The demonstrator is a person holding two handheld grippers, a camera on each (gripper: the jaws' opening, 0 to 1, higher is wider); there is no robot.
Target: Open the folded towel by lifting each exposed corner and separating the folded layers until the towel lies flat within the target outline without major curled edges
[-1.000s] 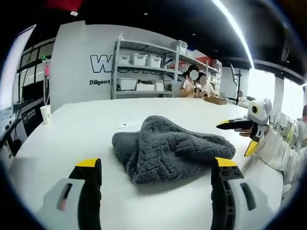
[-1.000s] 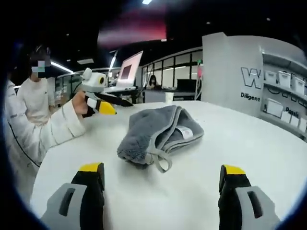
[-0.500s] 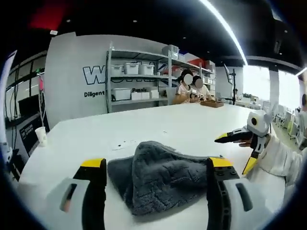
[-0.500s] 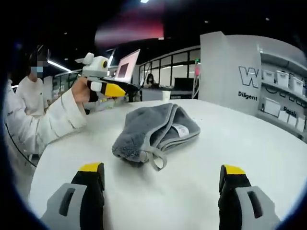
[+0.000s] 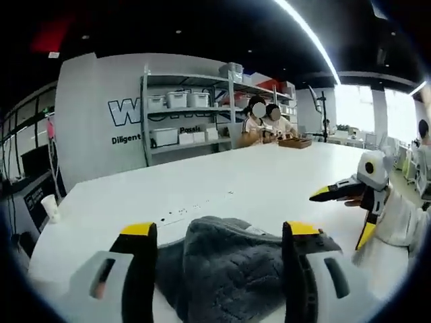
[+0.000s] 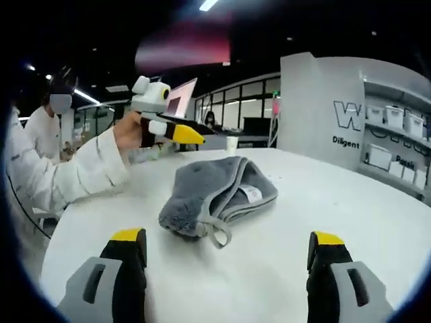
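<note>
Up on the metal shelves (image 5: pixel 192 111) against the grey wall (image 5: pixel 87 121), white storage bins (image 5: pixel 176 99) sit in rows; what they hold cannot be told. A paper cup (image 5: pixel 49 207) stands near the table's far edge. The grey towel (image 6: pixel 215 190) lies folded and bunched on the white table (image 6: pixel 323 202), its layers stacked, a small white label (image 6: pixel 250 193) and a hanging loop (image 6: pixel 217 235) showing at the open side. In the left gripper view the left gripper (image 5: pixel 219 235) hangs low with the towel between its spread jaws, which grip nothing. In the right gripper view the right gripper (image 6: pixel 227 245) hovers short of the towel, its jaws wide apart and holding nothing. Two people (image 5: pixel 262 121) sit at a far table, and bright strip lights (image 5: pixel 306 33) cross the dark ceiling.
</note>
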